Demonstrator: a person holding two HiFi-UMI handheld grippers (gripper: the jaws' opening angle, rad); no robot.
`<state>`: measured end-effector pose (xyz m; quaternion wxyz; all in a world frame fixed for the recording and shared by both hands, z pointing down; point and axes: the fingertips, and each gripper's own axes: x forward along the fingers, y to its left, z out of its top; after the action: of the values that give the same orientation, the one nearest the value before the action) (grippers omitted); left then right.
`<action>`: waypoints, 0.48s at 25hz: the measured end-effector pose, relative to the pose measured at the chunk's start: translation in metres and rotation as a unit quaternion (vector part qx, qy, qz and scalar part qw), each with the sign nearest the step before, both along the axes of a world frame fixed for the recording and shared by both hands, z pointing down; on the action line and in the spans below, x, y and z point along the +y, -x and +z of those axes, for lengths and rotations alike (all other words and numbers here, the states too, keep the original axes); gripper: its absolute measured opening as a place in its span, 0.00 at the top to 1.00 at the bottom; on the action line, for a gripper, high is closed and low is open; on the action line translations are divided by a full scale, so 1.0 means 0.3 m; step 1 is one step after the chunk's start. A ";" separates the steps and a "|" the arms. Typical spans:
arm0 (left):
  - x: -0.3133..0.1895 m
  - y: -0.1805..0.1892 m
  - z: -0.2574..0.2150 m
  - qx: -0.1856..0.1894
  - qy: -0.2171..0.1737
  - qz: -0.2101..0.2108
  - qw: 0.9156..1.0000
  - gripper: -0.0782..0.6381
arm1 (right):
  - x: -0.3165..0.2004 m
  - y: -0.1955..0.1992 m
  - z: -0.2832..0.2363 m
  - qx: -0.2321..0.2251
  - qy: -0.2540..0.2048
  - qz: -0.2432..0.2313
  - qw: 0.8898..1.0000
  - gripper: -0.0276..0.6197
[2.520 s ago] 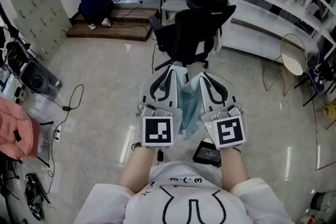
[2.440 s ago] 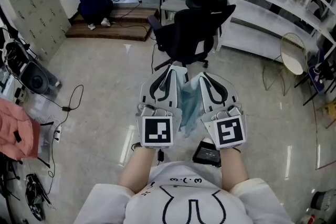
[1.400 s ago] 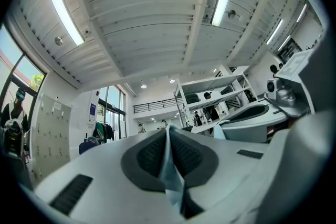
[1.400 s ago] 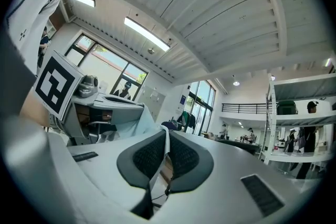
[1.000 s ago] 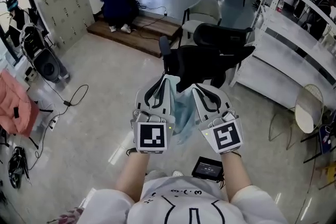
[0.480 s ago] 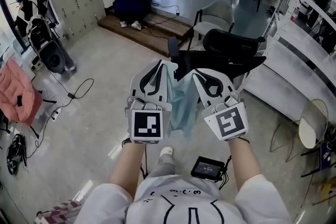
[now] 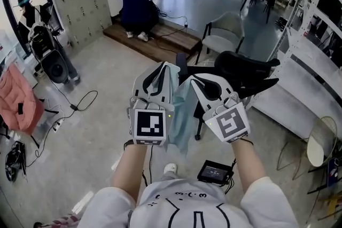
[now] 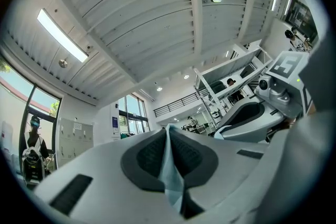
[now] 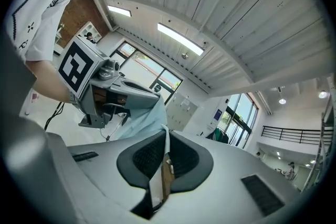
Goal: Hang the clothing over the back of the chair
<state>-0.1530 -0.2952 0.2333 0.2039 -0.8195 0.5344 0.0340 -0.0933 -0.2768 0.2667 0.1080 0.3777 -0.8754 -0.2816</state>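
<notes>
A pale, glossy floor spreads out far below my fingers. Ahead of my fingertips and a little to their right stands the black office chair, with a dark, curved, padded back. That back is where the garment belongs, and nothing lies over it yet. The clothing hangs between my two grippers and drapes below my fingers. It is thin, light blue cloth, soft and limp, falling in loose folds and not touching the chair. I judge that I hold it at two points along one edge, side by side and raised, so it can be lifted over the chair back and let down across it. My left gripper is white moulded plastic with dark, mesh-textured pads, and its jaws are pressed tight together on a flat fold of the blue cloth. My right gripper, just beside it, is also clamped on the cloth. A white strip and a small tan tag are caught between its pads, so those jaws sit a hair apart.
</notes>
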 end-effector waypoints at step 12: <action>-0.348 0.097 -0.120 -0.031 -0.038 -0.002 0.999 0.89 | -0.373 0.075 -0.116 0.013 -0.022 -0.007 1.000 0.93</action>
<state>-0.1820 -0.3997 0.1973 0.2518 -0.8108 0.5276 0.0287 -0.1159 -0.3886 0.2319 0.1092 0.3699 -0.8703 -0.3063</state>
